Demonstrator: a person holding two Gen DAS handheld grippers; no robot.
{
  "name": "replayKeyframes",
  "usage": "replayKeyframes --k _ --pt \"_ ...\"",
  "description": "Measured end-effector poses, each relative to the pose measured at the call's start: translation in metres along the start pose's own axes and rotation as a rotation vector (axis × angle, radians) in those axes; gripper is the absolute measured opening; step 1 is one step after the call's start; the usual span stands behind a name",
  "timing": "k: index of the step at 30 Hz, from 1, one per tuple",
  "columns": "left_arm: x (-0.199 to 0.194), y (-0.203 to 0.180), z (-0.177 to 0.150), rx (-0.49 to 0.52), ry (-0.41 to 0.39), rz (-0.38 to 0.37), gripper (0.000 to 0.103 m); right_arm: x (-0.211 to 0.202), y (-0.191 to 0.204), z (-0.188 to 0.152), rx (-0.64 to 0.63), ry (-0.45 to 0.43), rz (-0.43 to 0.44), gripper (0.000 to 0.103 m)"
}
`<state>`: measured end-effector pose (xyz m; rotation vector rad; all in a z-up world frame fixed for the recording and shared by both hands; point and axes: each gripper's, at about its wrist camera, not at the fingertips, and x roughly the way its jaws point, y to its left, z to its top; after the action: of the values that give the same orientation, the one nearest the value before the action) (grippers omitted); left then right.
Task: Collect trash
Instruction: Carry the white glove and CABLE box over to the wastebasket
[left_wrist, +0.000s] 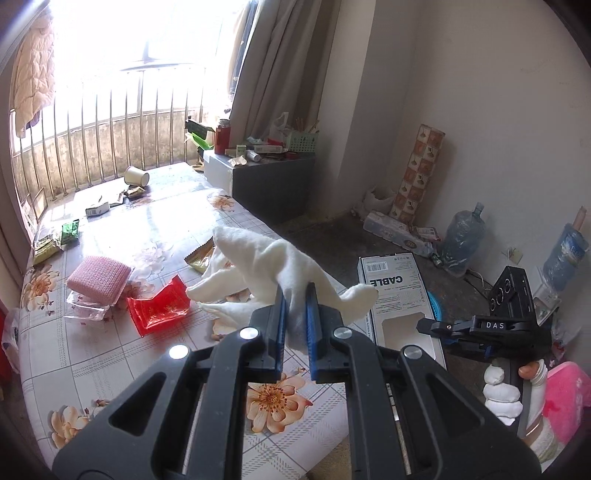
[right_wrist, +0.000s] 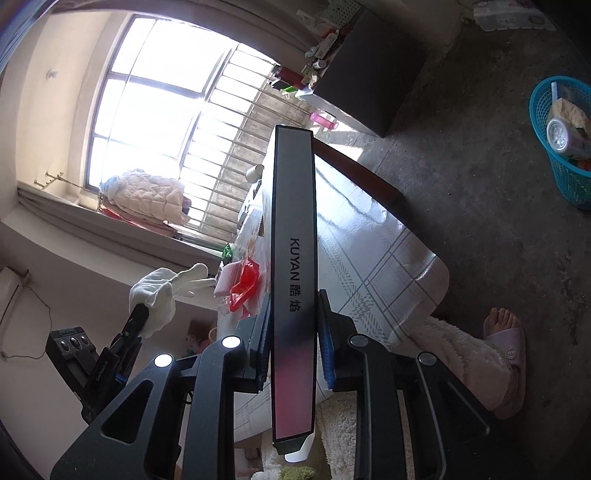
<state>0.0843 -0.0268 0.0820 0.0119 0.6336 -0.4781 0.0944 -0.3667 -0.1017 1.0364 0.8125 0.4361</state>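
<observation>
My left gripper (left_wrist: 295, 295) is shut on a white cloth glove (left_wrist: 273, 262), which hangs above the flowered tablecloth (left_wrist: 155, 229). The right wrist view shows the same glove (right_wrist: 162, 291) in the left gripper (right_wrist: 142, 312) at the left. My right gripper (right_wrist: 294, 299) is shut on the narrow side of a long flat box marked KUYAN (right_wrist: 293, 236), held off the table's edge. In the left wrist view that box (left_wrist: 395, 284) shows a white face marked CABLE, with the right gripper (left_wrist: 423, 326) at its side.
On the table lie a red tray (left_wrist: 159, 310), a pink sponge (left_wrist: 99, 282), a tipped paper cup (left_wrist: 136, 175) and several wrappers (left_wrist: 55, 243). A blue basket (right_wrist: 565, 177) holding rubbish stands on the floor. A slippered foot (right_wrist: 506, 339) is near the table's corner.
</observation>
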Motion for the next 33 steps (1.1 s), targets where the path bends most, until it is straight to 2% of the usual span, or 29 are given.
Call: replayKeyframes --k 9,19,27,33 --pt "0.057 -0.060 0.011 0.077 0.088 -0.111 0.008 -0.049 -0.048 0.011 0.090 -0.086 0.040 0.023" --pt "0.117 -0.133 0.013 0.145 0.179 -0.230 0.008 -0.110 -0.103 0.024 0.191 -0.217 0.030 0.023" --pt "0.154 -0.183 0.001 0.235 0.257 -0.265 0.008 -0.141 -0.128 0.027 0.246 -0.306 0.015 0.023" --pt "0.174 -0.217 -0.004 0.327 0.267 -0.261 0.008 -0.158 -0.138 0.028 0.273 -0.351 0.000 0.022"
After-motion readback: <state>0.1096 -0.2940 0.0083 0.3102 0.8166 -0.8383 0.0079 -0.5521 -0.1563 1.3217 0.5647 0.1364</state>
